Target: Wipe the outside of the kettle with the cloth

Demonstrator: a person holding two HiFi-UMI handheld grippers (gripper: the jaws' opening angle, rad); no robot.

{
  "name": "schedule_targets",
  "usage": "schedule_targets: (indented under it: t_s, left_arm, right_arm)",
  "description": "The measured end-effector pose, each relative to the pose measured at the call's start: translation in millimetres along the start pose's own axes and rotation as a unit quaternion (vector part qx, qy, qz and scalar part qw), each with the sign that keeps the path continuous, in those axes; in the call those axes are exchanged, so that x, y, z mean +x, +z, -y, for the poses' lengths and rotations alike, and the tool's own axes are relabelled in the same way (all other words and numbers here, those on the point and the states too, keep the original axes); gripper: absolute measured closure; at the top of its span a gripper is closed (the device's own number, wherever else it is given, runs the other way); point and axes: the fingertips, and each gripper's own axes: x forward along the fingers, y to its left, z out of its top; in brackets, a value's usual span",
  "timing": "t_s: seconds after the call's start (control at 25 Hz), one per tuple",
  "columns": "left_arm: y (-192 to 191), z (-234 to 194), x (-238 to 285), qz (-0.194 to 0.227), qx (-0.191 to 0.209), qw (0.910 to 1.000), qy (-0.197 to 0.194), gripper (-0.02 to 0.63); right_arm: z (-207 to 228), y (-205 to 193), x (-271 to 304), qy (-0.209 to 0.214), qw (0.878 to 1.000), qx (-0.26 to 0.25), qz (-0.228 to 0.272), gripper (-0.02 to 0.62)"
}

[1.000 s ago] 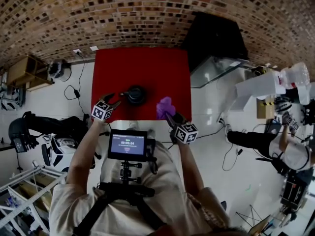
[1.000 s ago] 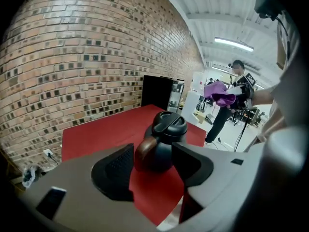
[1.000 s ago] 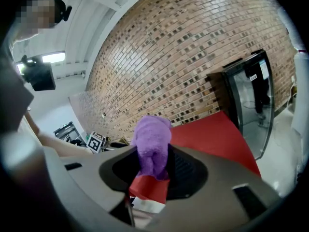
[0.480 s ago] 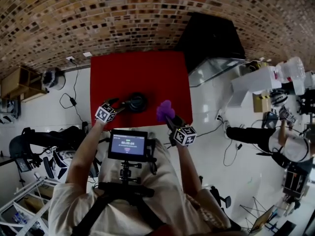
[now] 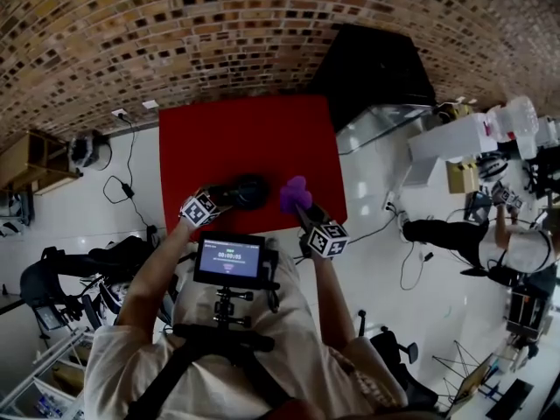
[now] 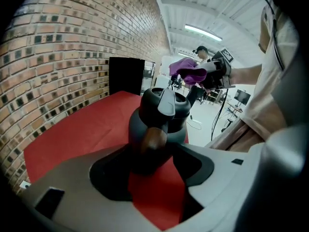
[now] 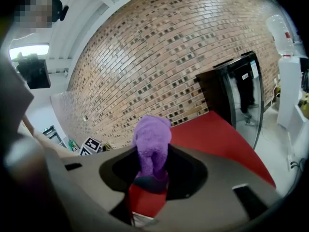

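1. Head view: one dark round kettle (image 5: 248, 191) stands near one red table's (image 5: 254, 134) near edge.
2. Left gripper view: the left gripper (image 6: 152, 166), jaws just opened wide, straddles its brown handle (image 6: 153, 139) without pressing.
3. Right gripper view: the right gripper (image 7: 149, 180) clamps one fluffy purple cloth (image 7: 152, 146), right of the kettle.

No legible text (screen (image 5: 229, 259) digits blurred).

This looks like a robotics lab or workshop, not a home. Beyond the left gripper (image 5: 219, 198) and the right gripper (image 5: 302, 208), a square red-covered table (image 5: 249, 129) stands alone on a glossy white floor (image 5: 372, 191), backed by a bare brown brick wall (image 5: 175, 24). Right of the right gripper are loose black cables (image 5: 402, 274) and what may be a white robot arm (image 5: 464, 138). A tall black glass-fronted cabinet (image 5: 372, 68) stands farther ahead on that side. Long strip lights (image 6: 203, 32) hang from the white ceiling.
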Motion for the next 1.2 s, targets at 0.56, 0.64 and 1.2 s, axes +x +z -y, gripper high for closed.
schedule_targets:
  t_s: [0.56,0.64,1.2]
  left_arm:
    - [-10.7,2.1,4.2,-0.032,0.007,0.9989,-0.033,0.442]
    - [-11.2,7.3,6.3,-0.034,0.004,0.9986,-0.040,0.385]
    - [25.9,4.0,1.8,0.034,-0.125,0.9915,0.011,0.509]
  right_arm:
    - [-0.3,-8.1,5.1,-0.004,1.000,0.008,-0.007,0.431]
    - [0.8,-11.2,6.3,-0.002,1.000,0.009,-0.014,0.431]
    - [26.8,31.4,20.5,0.040,0.998,-0.008,-0.046,0.431]
